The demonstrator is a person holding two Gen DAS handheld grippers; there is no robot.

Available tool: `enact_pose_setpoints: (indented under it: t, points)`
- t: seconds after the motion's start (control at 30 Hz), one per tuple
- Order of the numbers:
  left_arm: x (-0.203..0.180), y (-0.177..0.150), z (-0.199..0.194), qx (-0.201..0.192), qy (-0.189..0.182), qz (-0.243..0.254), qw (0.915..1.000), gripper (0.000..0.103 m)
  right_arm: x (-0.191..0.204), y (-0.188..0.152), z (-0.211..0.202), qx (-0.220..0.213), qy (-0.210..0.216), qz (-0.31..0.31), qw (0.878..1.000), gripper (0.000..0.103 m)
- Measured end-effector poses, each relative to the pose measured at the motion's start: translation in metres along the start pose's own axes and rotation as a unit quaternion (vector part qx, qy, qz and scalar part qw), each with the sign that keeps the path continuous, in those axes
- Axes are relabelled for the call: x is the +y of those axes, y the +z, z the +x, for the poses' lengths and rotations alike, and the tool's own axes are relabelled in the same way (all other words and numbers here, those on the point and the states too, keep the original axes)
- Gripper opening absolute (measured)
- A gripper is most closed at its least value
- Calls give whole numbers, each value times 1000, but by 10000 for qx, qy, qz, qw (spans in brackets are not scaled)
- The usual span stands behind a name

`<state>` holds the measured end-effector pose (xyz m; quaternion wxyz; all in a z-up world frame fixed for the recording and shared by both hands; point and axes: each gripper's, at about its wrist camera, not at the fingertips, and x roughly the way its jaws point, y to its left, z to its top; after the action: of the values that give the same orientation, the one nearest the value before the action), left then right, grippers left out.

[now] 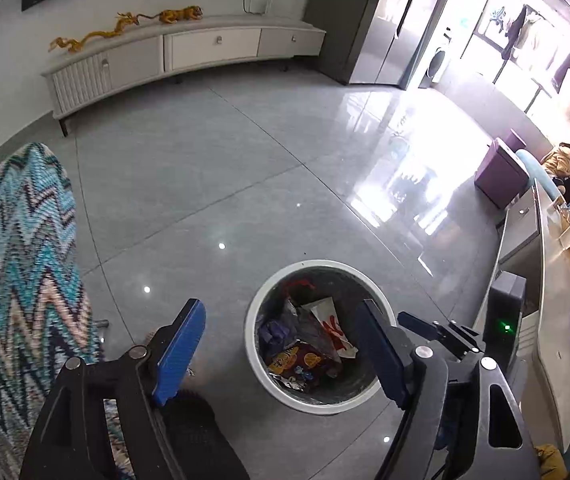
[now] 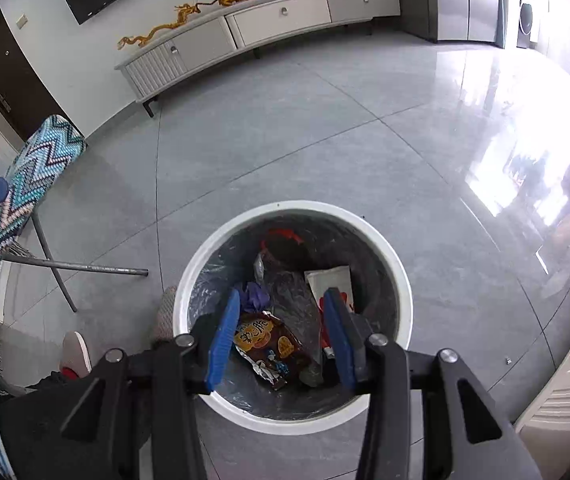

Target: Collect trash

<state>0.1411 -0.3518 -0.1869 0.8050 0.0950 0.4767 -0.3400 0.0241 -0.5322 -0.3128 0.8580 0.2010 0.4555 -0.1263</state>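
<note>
The brown and orange foil snack wrapper point(image 2: 271, 350) lies inside the round white plastic trash bin point(image 2: 403, 300), on top of the other waste. In the right wrist view it sits between the two blue pads, but below them and free; nothing presses on it. Its long axis runs from the left pad, far side, toward the near side under the right pad, with the torn silver end pointing to the camera.

The right gripper point(image 2: 283, 322) hangs directly above the bin with its jaws partly apart and empty, which I judge suits a drop into the bin. The left gripper point(image 1: 281, 334) has wide, empty jaws; the bin shows between them, nearer the right pad.

Beside the wrapper lie a white paper piece with red print point(image 2: 335, 280) and a purple object point(image 2: 255, 294), possibly a glove. The grey tiled floor point(image 2: 285, 140) surrounds the bin.
</note>
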Motion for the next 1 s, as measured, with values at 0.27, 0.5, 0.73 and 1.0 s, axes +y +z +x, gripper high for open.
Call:
enact_pose_setpoints:
  t: [0.27, 0.5, 0.73, 1.0]
  points:
    - [50, -27, -90, -748, 554, -143, 9956, 81, 66, 17, -78, -680, 89, -540, 9962, 42]
    - [111, -81, -181, -1631, 1380, -421, 9760, 81, 158, 11, -140, -1166, 457, -1217, 9846, 52]
    - [182, -140, -254, -1934, 2041, -1040, 9540, 86, 261, -10, -181, -1453, 822, -2119, 9629, 61]
    - [234, -197, -311, -2234, 3139, -1587, 9090, 94, 353, -31, -206, -1865, 711, -2753, 9404, 75]
